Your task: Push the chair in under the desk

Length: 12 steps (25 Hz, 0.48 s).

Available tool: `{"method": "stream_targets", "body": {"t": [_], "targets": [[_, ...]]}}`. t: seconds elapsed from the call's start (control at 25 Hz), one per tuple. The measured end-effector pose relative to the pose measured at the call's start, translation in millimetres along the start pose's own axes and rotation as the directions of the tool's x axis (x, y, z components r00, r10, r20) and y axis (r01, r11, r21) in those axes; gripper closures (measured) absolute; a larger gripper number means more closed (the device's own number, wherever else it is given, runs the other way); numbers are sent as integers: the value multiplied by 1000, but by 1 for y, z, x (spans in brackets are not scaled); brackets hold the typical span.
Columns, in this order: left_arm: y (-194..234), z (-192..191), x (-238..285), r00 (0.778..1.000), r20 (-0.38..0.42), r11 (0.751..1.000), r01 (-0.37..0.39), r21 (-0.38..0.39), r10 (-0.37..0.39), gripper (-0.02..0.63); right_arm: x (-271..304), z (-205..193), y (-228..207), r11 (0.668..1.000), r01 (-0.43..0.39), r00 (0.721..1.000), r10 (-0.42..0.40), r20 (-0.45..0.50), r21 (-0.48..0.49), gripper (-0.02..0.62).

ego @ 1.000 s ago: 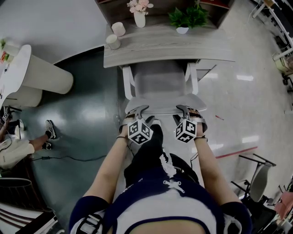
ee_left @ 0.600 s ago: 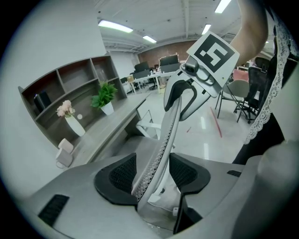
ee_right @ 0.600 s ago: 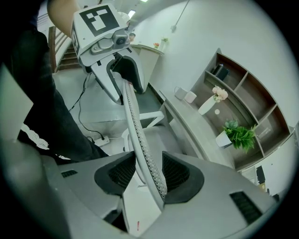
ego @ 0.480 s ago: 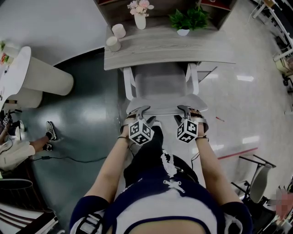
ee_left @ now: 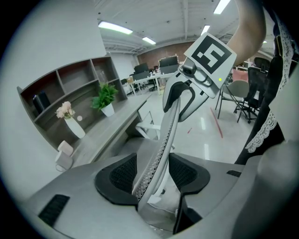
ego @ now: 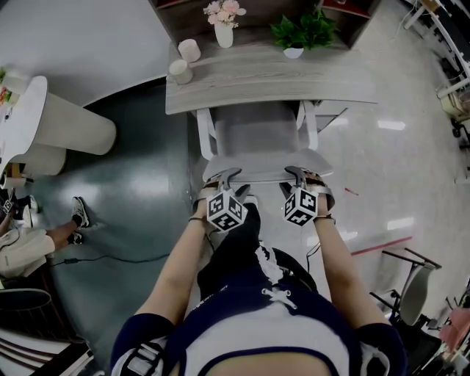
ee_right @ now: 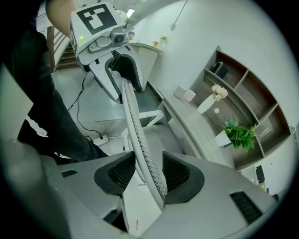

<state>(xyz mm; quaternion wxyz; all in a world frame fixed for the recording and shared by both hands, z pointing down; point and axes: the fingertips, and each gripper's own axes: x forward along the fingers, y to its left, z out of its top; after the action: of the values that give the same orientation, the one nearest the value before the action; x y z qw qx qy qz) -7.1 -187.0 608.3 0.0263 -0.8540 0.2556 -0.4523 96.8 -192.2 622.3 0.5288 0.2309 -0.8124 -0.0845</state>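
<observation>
Since a second ago the chair (ego: 257, 132) has slid a little further under the grey wood surface (ego: 272, 79), and both claws have moved forward with it. Its seat lies partly beneath the surface edge while its mesh backrest stands nearest the person; the left claw (ego: 220, 176) (ee_left: 152, 175) and right claw (ego: 297, 174) (ee_right: 144, 175) sit side by side on its top rim, each closed narrow with that rim between its pads. At the back of the surface stand a vase of flowers (ego: 224, 22) and a potted plant (ego: 301, 29)
</observation>
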Motion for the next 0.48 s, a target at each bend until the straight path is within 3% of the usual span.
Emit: {"method": "stream_targets", "body": {"t": [0.48], "targets": [[16, 2, 8, 1000, 12, 1000, -1, 11, 1, 387, 10, 4, -16, 1000, 18, 1000, -18, -8, 5, 433]]}}
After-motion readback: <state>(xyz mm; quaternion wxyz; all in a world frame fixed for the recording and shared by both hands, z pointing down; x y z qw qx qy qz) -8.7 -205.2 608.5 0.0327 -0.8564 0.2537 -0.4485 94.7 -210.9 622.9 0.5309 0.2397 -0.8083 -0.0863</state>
